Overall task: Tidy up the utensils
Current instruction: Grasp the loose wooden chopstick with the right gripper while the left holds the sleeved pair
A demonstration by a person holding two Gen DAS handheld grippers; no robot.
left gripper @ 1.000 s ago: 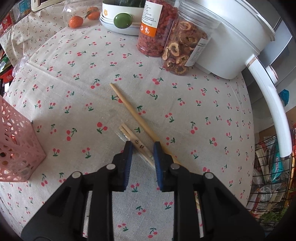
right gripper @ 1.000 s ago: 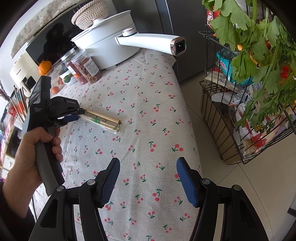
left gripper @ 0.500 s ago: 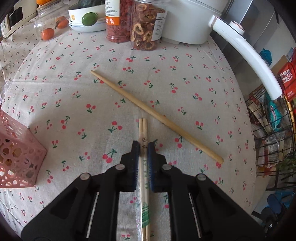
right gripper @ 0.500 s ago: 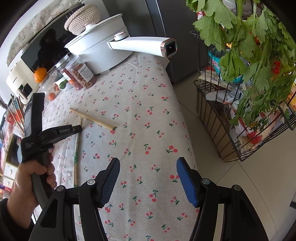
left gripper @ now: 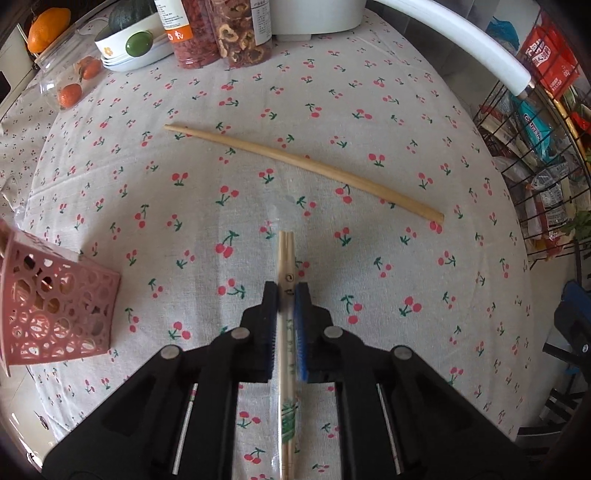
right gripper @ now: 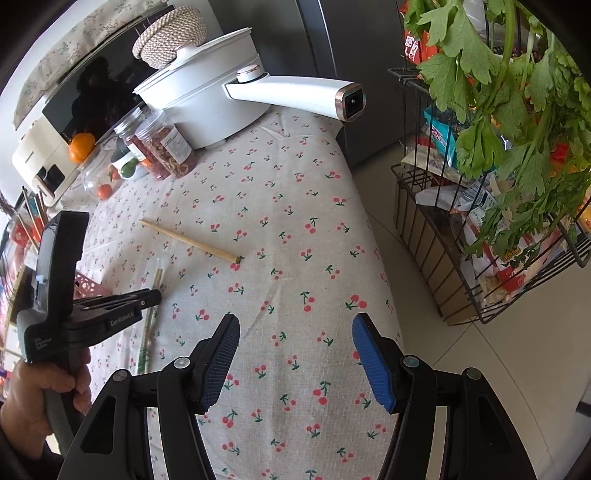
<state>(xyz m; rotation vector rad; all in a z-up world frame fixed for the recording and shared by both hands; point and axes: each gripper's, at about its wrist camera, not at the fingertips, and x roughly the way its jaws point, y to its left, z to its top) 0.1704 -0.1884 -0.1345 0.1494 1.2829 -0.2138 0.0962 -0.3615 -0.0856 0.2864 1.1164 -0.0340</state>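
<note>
- The left gripper point(left gripper: 285, 295) points down at the bench point(left gripper: 369, 92); it is pinching a wrapped pair of chopsticks point(left gripper: 286, 258), and its jaws have just been closing on them; the pair's tips stick out past the pads; a hand point(right gripper: 40, 398) holds this gripper by its handle at the left side of the bench
- The right gripper point(right gripper: 295, 362) hangs over the near right part of the bench with its jaws wide apart and nothing between them
- One loose chopstick point(left gripper: 303, 164) lies slanted on the cherry cloth, beyond the held pair and apart from it; there is bare cloth all around it; the bench's right edge drops to the floor, and a wire rack point(right gripper: 461, 258) stands close beside it
- A pink basket with holes point(left gripper: 55, 314) sits at the left; I cannot tell what is in it; two jars of dried fruit point(left gripper: 221, 33) stand at the far edge beside a white pot point(right gripper: 207, 103)
</note>
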